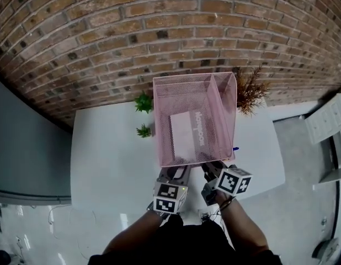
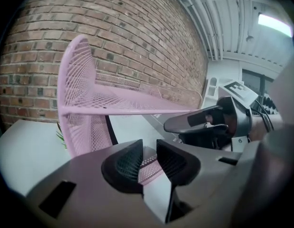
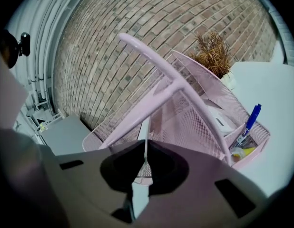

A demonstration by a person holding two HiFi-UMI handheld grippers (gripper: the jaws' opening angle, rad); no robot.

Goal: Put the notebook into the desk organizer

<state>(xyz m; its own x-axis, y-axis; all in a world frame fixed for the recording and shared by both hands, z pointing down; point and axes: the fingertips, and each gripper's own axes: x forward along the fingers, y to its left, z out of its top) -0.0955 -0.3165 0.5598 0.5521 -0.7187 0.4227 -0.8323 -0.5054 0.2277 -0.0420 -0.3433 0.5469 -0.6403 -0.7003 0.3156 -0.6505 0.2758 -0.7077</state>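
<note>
The pink mesh desk organizer (image 1: 159, 120) stands on the white table (image 1: 104, 159). A white notebook (image 1: 187, 134) lies inside its large compartment and also shows in the right gripper view as the notebook (image 3: 218, 118). Both grippers are at the organizer's near edge. My left gripper (image 1: 176, 174) has a strip of the organizer's pink mesh (image 2: 148, 167) between its pads, jaws closed in on it (image 2: 148, 161). My right gripper (image 1: 212, 168) is shut on a thin wall of the organizer (image 3: 151, 108), seen edge-on between its jaws (image 3: 146, 163). The right gripper (image 2: 209, 122) also shows beside the left one.
A blue pen (image 3: 250, 120) stands in the organizer's small side compartment. Two small green plants (image 1: 143, 102) (image 1: 143, 130) sit left of the organizer and a dried brown plant (image 1: 250, 93) at its right. A brick wall (image 1: 159, 32) runs behind the table.
</note>
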